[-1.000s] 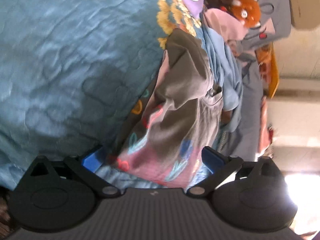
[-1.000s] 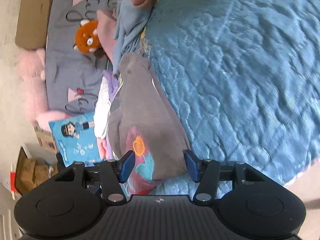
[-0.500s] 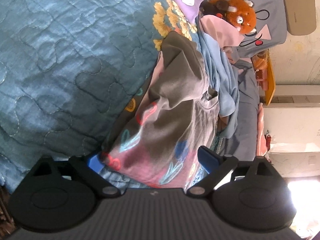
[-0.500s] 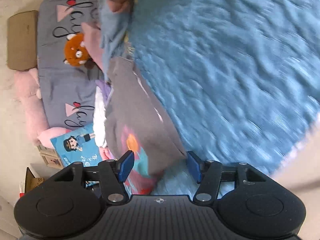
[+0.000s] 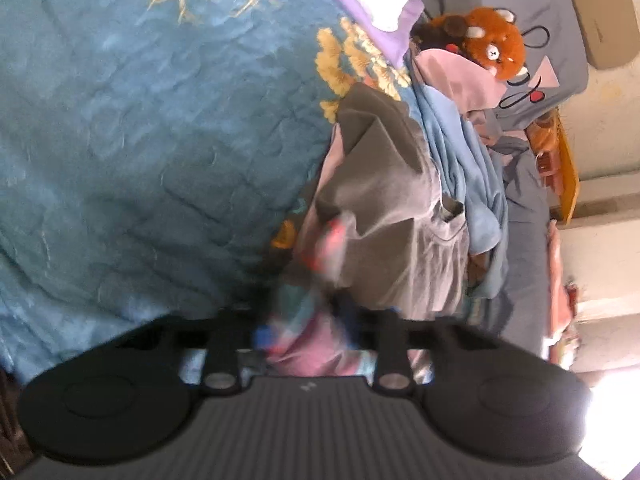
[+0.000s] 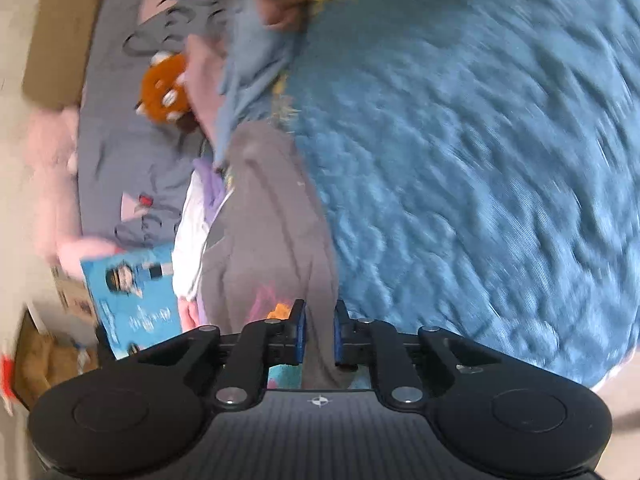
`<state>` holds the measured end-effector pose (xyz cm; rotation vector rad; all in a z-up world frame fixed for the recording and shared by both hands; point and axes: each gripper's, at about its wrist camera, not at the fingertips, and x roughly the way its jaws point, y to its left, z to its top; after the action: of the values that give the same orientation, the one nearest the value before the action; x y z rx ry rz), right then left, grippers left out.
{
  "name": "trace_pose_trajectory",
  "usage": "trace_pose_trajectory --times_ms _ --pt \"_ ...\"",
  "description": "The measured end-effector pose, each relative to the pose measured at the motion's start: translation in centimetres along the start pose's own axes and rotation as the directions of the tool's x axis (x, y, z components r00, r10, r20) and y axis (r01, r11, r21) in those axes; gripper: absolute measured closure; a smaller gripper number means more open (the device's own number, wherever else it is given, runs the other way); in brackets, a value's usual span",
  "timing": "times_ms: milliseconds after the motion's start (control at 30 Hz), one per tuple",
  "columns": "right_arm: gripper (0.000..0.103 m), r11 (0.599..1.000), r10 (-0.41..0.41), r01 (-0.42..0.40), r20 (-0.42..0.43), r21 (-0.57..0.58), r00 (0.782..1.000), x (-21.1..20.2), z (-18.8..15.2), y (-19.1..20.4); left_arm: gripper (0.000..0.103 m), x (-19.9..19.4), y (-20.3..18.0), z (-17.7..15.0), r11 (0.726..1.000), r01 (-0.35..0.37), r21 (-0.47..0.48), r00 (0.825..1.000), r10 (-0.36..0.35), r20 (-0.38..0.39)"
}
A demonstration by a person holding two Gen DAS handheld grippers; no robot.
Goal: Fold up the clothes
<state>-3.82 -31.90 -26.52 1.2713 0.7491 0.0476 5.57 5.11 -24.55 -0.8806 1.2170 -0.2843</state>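
A grey garment [image 5: 384, 184] with a colourful flower print and pink lining lies crumpled on a blue quilted bedspread [image 5: 140, 120]. In the left wrist view my left gripper [image 5: 306, 320] is closing, with the printed hem bunched between its blurred fingers. The right wrist view shows the same grey garment [image 6: 272, 220] stretching away from my right gripper [image 6: 319, 332]. Its jaws are closing too, and the blue pads pinch a narrow fold of the grey cloth.
A light blue garment [image 5: 468, 168] and pink clothes are heaped beside the grey one. An orange plush toy [image 5: 496, 46] leans on a grey pillow [image 6: 116, 120]. A blue picture book [image 6: 136, 296] and folded white and purple clothes [image 6: 196, 220] lie near it.
Both grippers have narrowed from wide open onto the grey garment's near edge. The cloth at the left gripper has bunched up, and the right wrist view has swung slightly.
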Motion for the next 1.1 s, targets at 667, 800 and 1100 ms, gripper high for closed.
trace_pose_trajectory --times_ms 667,800,1100 --pt "0.092 0.925 -0.188 0.15 -0.077 -0.35 0.979 -3.5 -0.8 3.4 0.088 -3.1 -4.6 -4.2 0.919 -0.179 0.353 0.981 0.195 -0.011" --pt "0.092 0.894 -0.22 0.179 -0.056 -0.411 0.974 -3.4 -1.7 3.8 0.088 -2.9 -5.2 -5.2 0.876 -0.246 0.416 0.963 0.268 0.005" --pt "0.092 0.868 -0.244 0.191 -0.058 -0.458 0.968 -3.1 -1.5 3.5 0.088 -2.8 -6.5 -6.4 0.798 -0.34 0.498 0.932 0.357 0.065"
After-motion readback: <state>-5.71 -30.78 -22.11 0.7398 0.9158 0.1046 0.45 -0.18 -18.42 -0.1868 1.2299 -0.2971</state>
